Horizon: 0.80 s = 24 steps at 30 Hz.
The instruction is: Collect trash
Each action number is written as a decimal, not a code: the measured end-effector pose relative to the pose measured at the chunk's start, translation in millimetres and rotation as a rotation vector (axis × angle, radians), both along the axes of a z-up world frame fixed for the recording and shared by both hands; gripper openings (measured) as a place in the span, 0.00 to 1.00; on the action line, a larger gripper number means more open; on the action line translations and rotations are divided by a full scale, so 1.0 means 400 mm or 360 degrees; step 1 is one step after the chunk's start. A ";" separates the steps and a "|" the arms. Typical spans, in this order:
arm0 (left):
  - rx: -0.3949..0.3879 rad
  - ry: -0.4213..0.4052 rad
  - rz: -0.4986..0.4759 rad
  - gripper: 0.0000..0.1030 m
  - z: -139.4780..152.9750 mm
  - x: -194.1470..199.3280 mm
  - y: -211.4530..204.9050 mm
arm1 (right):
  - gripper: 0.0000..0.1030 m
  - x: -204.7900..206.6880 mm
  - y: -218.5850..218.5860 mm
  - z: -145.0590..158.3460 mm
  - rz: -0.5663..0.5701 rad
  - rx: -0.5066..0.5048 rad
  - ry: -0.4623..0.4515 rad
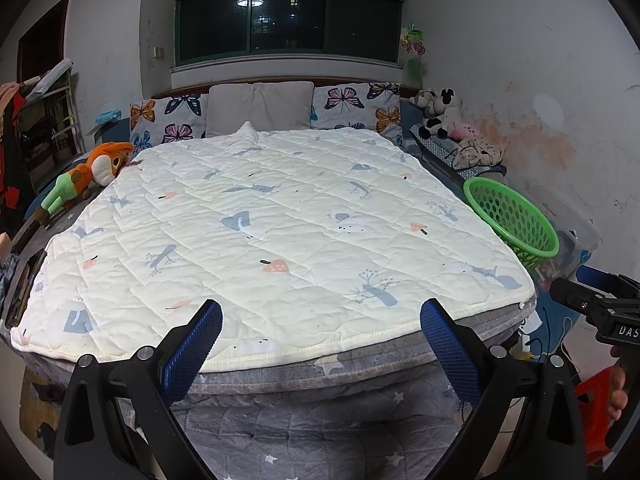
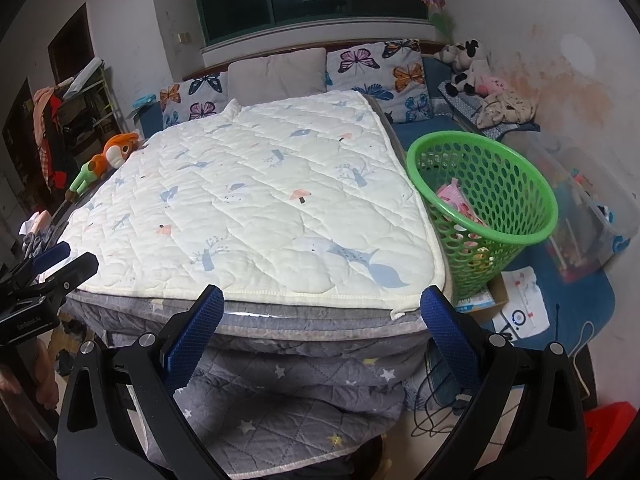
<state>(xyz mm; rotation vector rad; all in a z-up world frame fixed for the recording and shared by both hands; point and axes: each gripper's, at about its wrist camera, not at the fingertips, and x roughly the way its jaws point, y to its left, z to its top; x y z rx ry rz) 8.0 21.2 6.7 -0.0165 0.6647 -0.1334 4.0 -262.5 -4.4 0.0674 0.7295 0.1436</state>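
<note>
Left gripper: the left gripper has its jaws spread wide and holds nothing; it hangs at the foot of the bed, aimed up the quilt.
Right gripper: the right gripper is likewise spread and empty, near the bed's right foot corner.
Task's thing: the green basket stands on the floor just beside the bed's right edge, tilted towards the bed; pink wrappers lie inside it.
Trash on the bed: none shows on the white quilt; its surface looks clear of litter.
Key relation: the basket lies forward and to the right of both grippers; the right one is nearer, by judgement.
Likely stage: collecting looks close to done, or what is left lies off the bed.
Around: an orange plush toy on the bed's left edge, butterfly pillows at the head, stuffed animals at the far right.
In the way: a cardboard box and cables lie on the floor below the basket, and a clear storage bin stands beyond it.
</note>
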 end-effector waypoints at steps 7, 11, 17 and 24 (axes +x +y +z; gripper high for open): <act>0.0007 0.0002 0.0001 0.93 -0.002 0.001 -0.001 | 0.95 0.001 0.000 -0.001 -0.0003 0.0004 0.0005; 0.0007 0.0006 0.0006 0.93 -0.011 -0.003 -0.001 | 0.95 0.002 -0.001 -0.003 -0.0002 0.0003 0.0009; 0.0007 0.0010 0.0012 0.93 -0.015 -0.004 0.001 | 0.95 0.001 0.000 -0.005 -0.0003 0.0004 0.0009; 0.0004 0.0010 0.0013 0.93 -0.016 -0.004 0.003 | 0.95 0.001 0.002 -0.004 -0.0001 0.0002 0.0011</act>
